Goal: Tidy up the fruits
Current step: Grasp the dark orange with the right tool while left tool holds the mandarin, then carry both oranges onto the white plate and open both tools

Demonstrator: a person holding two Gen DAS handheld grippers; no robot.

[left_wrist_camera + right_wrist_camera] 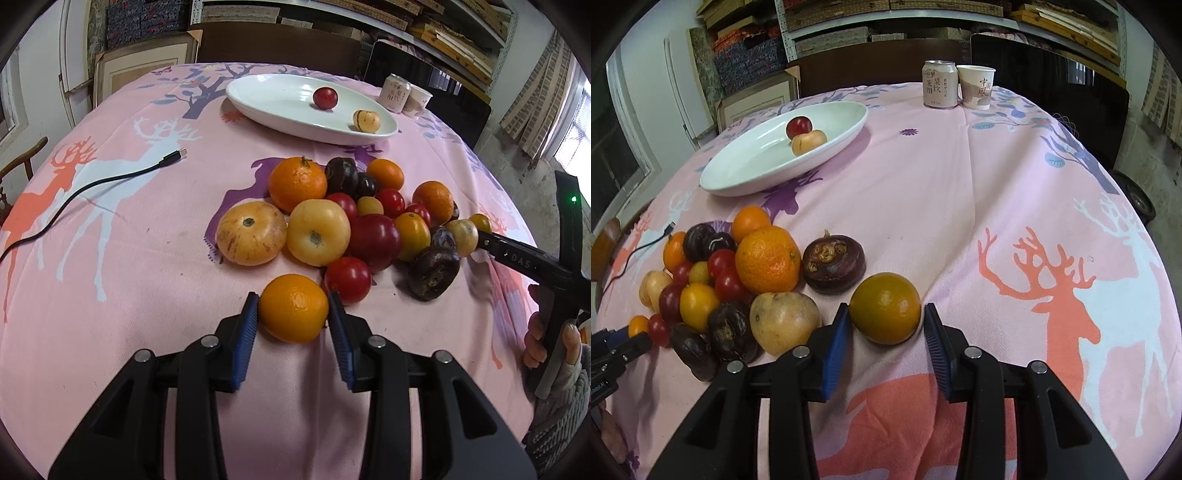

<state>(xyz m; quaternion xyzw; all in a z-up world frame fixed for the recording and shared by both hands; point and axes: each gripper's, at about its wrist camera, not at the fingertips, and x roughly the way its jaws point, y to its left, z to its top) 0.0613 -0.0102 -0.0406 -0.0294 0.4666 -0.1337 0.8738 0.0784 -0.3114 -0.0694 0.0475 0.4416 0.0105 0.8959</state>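
In the left wrist view my left gripper (293,295) is shut on a small orange (293,314) that rests on the pink cloth, just in front of the fruit pile (332,221). The pile mixes oranges, red tomatoes, yellow striped fruits and dark purple ones. My right gripper (886,306) has its blue pads against the sides of a darker orange fruit (884,317) at the pile's right edge. A white oval plate (258,107) at the back holds a red fruit (325,98) and a yellow fruit (365,120). The right gripper (480,236) also shows from the side.
A black cable (92,184) lies on the cloth to the left. A drink can (940,85) and a paper cup (977,86) stand at the far right edge. A person's hand (535,332) holds the right gripper's handle. Shelves and a dark chair back are behind the table.
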